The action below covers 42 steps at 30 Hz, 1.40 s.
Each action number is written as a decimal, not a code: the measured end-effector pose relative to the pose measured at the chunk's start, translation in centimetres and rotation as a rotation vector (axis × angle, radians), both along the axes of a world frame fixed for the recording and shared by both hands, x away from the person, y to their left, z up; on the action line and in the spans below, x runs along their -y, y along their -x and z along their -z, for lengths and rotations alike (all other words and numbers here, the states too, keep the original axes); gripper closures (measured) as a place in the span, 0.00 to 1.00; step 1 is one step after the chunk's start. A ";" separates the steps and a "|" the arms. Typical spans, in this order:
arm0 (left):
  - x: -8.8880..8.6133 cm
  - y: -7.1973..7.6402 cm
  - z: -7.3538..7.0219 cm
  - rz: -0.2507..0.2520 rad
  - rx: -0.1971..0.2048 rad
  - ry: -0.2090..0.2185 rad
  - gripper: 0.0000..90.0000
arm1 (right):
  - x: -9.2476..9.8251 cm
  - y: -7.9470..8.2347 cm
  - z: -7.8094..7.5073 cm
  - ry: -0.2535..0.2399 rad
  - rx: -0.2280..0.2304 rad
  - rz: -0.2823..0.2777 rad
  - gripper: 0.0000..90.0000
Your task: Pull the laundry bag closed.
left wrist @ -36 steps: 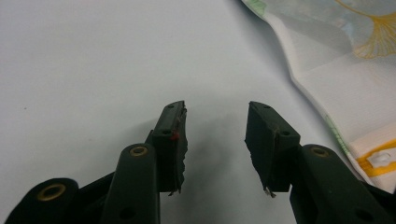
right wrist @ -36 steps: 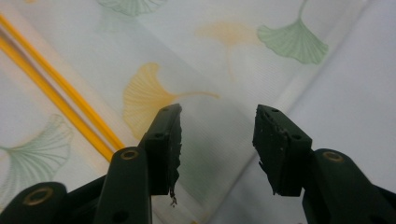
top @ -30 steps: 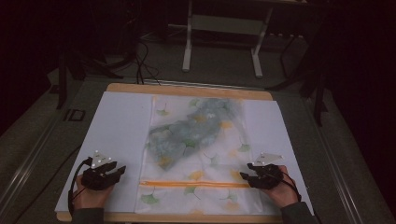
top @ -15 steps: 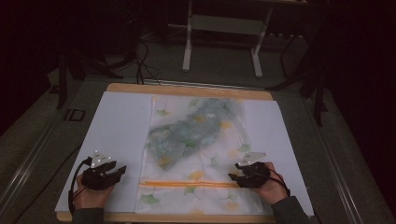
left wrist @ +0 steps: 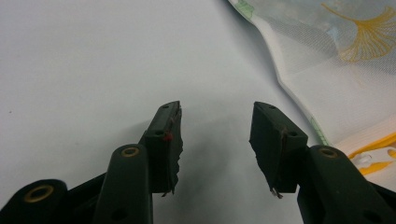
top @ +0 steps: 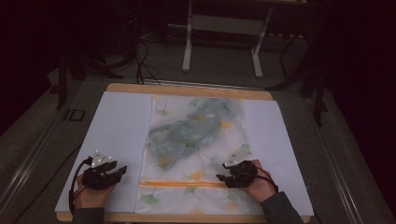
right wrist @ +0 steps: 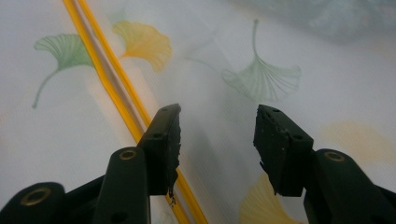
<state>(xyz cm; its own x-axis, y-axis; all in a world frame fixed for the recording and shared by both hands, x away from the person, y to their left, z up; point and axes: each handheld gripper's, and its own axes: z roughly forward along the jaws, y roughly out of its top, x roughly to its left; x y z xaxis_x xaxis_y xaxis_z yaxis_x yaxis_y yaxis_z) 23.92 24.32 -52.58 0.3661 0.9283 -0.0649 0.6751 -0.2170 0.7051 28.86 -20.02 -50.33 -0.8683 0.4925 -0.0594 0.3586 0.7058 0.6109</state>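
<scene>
Leaf-print bag (top: 196,154) is being kept flat at middle of tabletop (top: 116,121), orange zipper (top: 182,183) near front edge. Left gripper (top: 122,169) fingers have just been opening, nothing held. Right gripper (top: 220,177) fingers are being held wide over zipper, nothing held.

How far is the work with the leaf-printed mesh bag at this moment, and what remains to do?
Done: a bluish garment lies inside the flat mesh bag. In hand: the right gripper, jaws open, is over the bag by its orange zipper; the left gripper, jaws just opened and empty, rests beside the bag. Whether the zipper is closed, I cannot tell.
</scene>
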 end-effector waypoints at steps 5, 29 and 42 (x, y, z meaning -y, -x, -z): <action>0.2 0.0 0.0 0.007 0.000 -0.007 0.60 | -1.3 -0.1 0.1 -0.016 -0.020 -0.045 0.55; 0.4 -0.1 0.0 0.026 -0.009 -0.016 0.64 | -7.5 -0.3 0.4 -0.006 -0.040 -0.208 0.61; 0.3 -0.1 -0.1 0.020 -0.010 -0.022 0.64 | -10.9 0.0 1.2 0.001 -0.057 -0.276 0.62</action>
<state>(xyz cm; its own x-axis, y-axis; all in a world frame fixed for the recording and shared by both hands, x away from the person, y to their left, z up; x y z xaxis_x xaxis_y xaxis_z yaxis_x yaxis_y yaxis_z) 24.02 24.05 -52.44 0.3842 0.9220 -0.0478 0.6771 -0.2462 0.6935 28.90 -9.13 -51.55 -0.9716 0.2367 -0.0069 0.1864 0.7825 0.5941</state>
